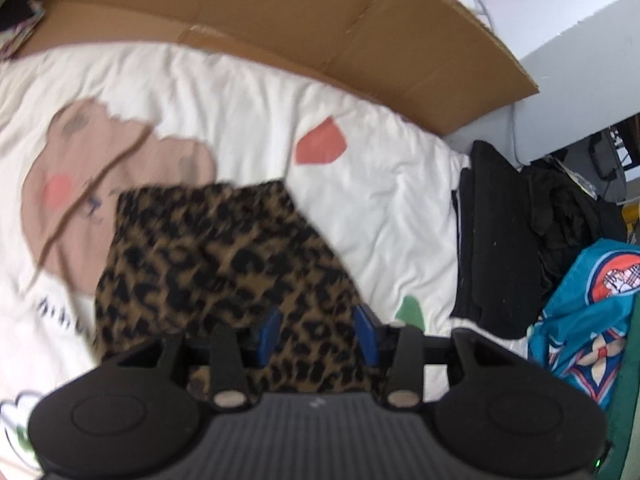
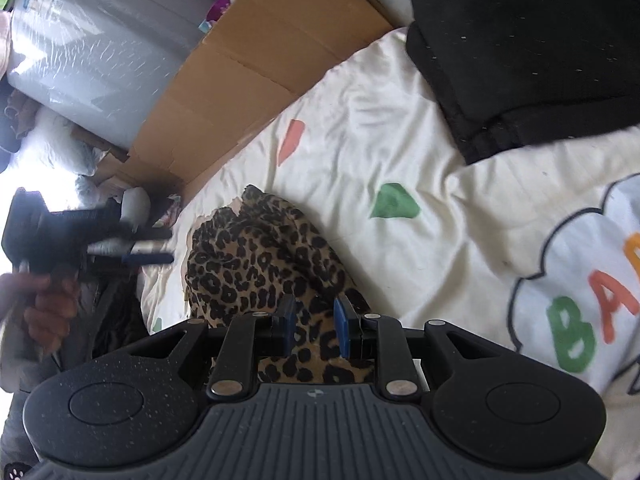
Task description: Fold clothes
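Directly beneath the right gripper (image 2: pixel 314 326), the leopard-print garment (image 2: pixel 264 264) lay bunched on the bed, its cloth passing under the blue pads; the jaws stood parted with a visible gap and no pinch was evident, so the right gripper was judged released. The left gripper (image 1: pixel 318 330) hung above the same garment, jaws likewise apart and empty, pads clear of the cloth; in the right wrist view it appeared to the left, gripped in a hand (image 2: pixel 48 304). Both stood free, probably to take fresh holds for the next fold. Beyond the garment stretched the printed duvet (image 2: pixel 400 128). Further off to the right sat a stack of folded black clothes (image 2: pixel 528 52), evidently finished items set aside, and a cardboard sheet (image 1: pixel 280 20) lined the bed's far edge.
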Tool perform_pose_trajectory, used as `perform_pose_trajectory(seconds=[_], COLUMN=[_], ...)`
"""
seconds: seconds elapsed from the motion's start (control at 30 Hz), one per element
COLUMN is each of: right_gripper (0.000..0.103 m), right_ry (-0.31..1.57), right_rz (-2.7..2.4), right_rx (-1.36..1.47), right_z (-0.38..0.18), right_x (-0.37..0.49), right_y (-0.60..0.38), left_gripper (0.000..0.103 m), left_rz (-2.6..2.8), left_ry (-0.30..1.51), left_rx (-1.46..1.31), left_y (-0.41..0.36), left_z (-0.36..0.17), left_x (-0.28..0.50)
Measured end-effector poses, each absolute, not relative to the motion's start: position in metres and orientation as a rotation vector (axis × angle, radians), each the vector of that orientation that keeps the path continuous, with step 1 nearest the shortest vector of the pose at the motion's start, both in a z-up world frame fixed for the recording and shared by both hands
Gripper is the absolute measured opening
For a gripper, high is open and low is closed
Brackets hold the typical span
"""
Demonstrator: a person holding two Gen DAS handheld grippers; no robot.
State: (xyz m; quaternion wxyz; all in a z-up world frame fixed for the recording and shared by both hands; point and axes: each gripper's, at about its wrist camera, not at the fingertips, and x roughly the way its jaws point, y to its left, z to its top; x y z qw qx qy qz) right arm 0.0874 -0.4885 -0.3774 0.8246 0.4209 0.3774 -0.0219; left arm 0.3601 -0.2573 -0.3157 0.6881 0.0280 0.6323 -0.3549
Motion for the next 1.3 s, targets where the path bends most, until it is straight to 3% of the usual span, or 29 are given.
perform_pose_trajectory(seconds=[0.57,0.8,1.3], right_gripper=[0.022,0.022,0.022], right_ry=[0.797,0.766,0.894], right_rz=[-0.001,0.046,0.027], right_rx=[0.803,0.786,0.657], right_z=[-0.380,-0.379,-0.417], right_x=[0.114,0.145,0.171], right_y=[-0.491,-0.484,-0.449], left_gripper=[0.037,0.033,0.033], left_rz=[-0.706,-0.591,-0.475], left_ry=[1.393,1.425,1.462], left_rx=[0.140,0.170,0.158], left_y=[-0.332,-0.331,-0.311], left_z=[-0.359,-0.386,-0.410], left_x=[0.373,0.371,0.361])
